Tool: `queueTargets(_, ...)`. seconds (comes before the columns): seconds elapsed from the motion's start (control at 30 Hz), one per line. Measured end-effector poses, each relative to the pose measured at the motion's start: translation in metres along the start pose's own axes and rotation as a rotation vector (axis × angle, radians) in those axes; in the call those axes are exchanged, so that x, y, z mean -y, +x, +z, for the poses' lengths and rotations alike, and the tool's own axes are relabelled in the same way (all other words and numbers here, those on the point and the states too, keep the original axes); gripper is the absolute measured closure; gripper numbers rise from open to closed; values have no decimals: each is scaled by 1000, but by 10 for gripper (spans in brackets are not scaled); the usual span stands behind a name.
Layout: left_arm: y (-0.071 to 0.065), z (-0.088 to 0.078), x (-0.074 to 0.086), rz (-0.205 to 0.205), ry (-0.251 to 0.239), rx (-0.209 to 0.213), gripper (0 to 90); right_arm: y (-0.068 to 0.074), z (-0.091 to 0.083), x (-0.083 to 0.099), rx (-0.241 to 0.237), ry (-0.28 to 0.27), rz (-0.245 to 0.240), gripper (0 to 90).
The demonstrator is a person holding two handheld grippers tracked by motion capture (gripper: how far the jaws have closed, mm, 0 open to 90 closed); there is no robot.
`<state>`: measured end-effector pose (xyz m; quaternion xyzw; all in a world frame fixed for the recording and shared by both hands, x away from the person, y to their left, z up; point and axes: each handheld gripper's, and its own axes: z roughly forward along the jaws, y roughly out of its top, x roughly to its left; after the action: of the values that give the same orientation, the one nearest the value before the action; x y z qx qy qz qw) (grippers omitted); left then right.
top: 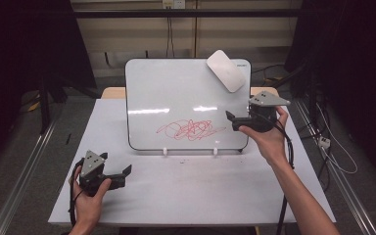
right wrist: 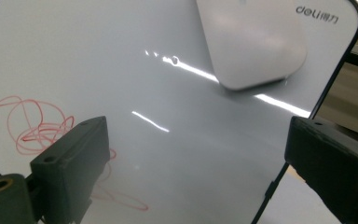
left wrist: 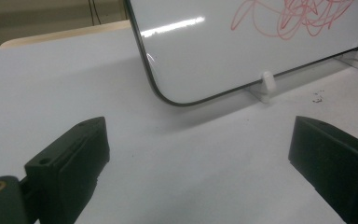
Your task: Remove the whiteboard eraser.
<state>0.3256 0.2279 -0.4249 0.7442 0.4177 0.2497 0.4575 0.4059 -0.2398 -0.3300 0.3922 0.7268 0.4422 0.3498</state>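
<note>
We judge the work as only starting. The whiteboard (top: 186, 103) stands tilted on two small white clips at the middle of the table (top: 186, 191), and the red scribble (top: 191, 129) in its lower part, toward 5 o'clock of the board, is whole, with no wiped strip that we can see. The white eraser (top: 226, 70) sits on the board at about 1 o'clock, near the top corner, and no tool touches it.

Our right tool (top: 231, 119) is at the board's right edge, near 3 o'clock, with jaws wide apart and nothing between them; in the right gripper view the eraser (right wrist: 254, 44) lies ahead and above the jaws. Our left tool (top: 127, 171) rests low at 7 o'clock on the table, also spread and empty, well apart from the board.

What is left is probably everything: take the eraser, bring it down to the scribble, and rub the red lines away.
</note>
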Motion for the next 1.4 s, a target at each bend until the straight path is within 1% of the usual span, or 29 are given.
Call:
queueTargets(0.13, 0, 1, -1, 9, 4, 2, 49, -1, 8, -14, 8, 9, -18, 86)
queueTargets(0.2, -1, 0, -1, 33, 7, 0, 50, -3, 12, -20, 3, 6, -8, 92)
queueTargets(0.23, -2, 0, -1, 34, 7, 6, 50, -4, 14, -23, 7, 2, -7, 95)
queueTargets(0.33, -2, 0, -1, 30, 5, 8, 50, -6, 20, -33, 18, 2, -23, 92)
queueTargets(0.4, 0, 0, 0, 13, 7, 13, 50, -8, 23, -38, 24, 5, -23, 91)
queueTargets(0.47, 0, 0, 0, 9, 11, 14, 50, -8, 24, -40, 30, 6, -25, 94)
queueTargets(0.5, 0, 1, 0, 8, 13, 13, 50, -9, 28, -44, 61, 11, -37, 97)
queueTargets(0.6, -1, 1, 0, 4, 18, 25, 50, -11, 33, -50, 83, 22, -48, 107)
queueTargets(0.63, -2, 1, 0, 2, 19, 28, 50, -11, 33, -50, 83, 22, -48, 107)
queueTargets(0.67, -2, 2, 0, 3, 18, 30, 50, -13, 36, -54, 98, 10, -53, 93)
queueTargets(0.73, -3, 2, 0, 4, 20, 32, 50, -15, 38, -58, 112, 6, -69, 93)
queueTargets(0.77, -3, 2, 1, 4, 20, 32, 50, -15, 39, -60, 108, -3, -68, 91)
queueTargets(0.8, -3, 2, 1, 6, 24, 33, 50, -16, 41, -62, 103, 2, -68, 89)
queueTargets(0.87, -3, 3, 1, -11, 32, 45, 49, -16, 44, -67, 114, 36, -93, 96)
queueTargets(0.93, -3, 5, 2, -8, 38, 46, 49, -18, 46, -72, 109, 44, -96, 117)
queueTargets(0.97, -3, 5, 2, -10, 36, 48, 49, -19, 47, -75, 109, 69, -105, 107)
queueTargets(1.0, -3, 5, 1, -11, 36, 48, 49, -20, 49, -77, 102, 80, -115, 113)
queueTargets(1.03, -3, 5, 1, -11, 37, 45, 50, -21, 50, -79, 96, 82, -115, 111)
queueTargets(1.1, -3, 4, 1, -4, 34, 44, 50, -22, 53, -81, 101, 87, -111, 112)
queueTargets(1.13, -2, 3, 2, -5, 34, 42, 49, -24, 56, -82, 99, 93, -112, 146)
queueTargets(1.17, -2, 3, 2, -8, 30, 43, 49, -24, 56, -82, 99, 93, -112, 146)
queueTargets(1.23, -1, 3, 2, -6, 36, 42, 49, -25, 60, -83, 107, 104, -125, 150)
queueTargets(1.4, 1, 4, 2, -10, 38, 39, 49, -24, 69, -83, 114, 109, -150, 188)
